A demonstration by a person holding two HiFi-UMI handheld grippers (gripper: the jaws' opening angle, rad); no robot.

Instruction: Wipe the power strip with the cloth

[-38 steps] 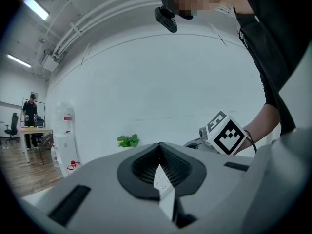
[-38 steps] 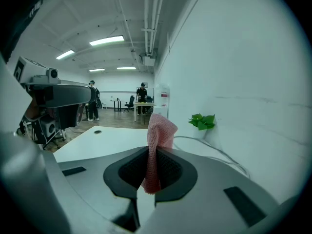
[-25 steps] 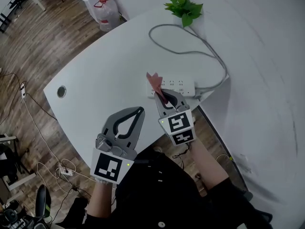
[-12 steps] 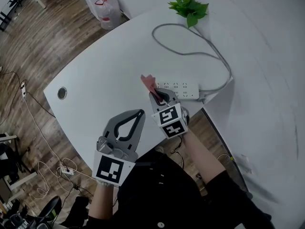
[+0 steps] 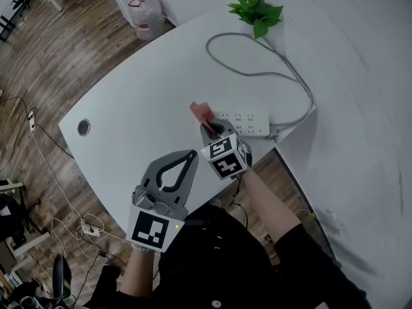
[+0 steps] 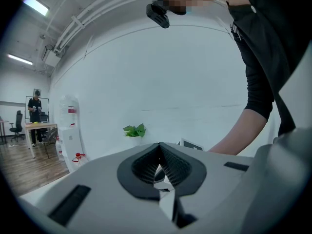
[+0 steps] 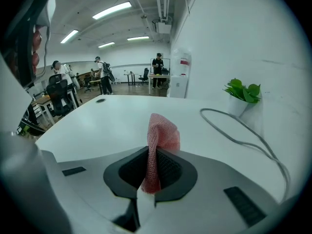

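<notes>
Fingers (image 7: 173, 172) of the right gripper (image 5: 211, 129) clamp the cloth (image 7: 163, 133), free end forward to wipe the power strip (image 5: 248, 122); left gripper (image 5: 191, 153) closed, empty.

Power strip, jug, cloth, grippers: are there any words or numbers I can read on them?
No readable words or numbers anywhere.
Power strip: no print can be made out.
Water jug: any label is too small to read.
Cloth: plain pink, no print.
Left gripper and right gripper: black-and-white square patterns, not letters.
</notes>
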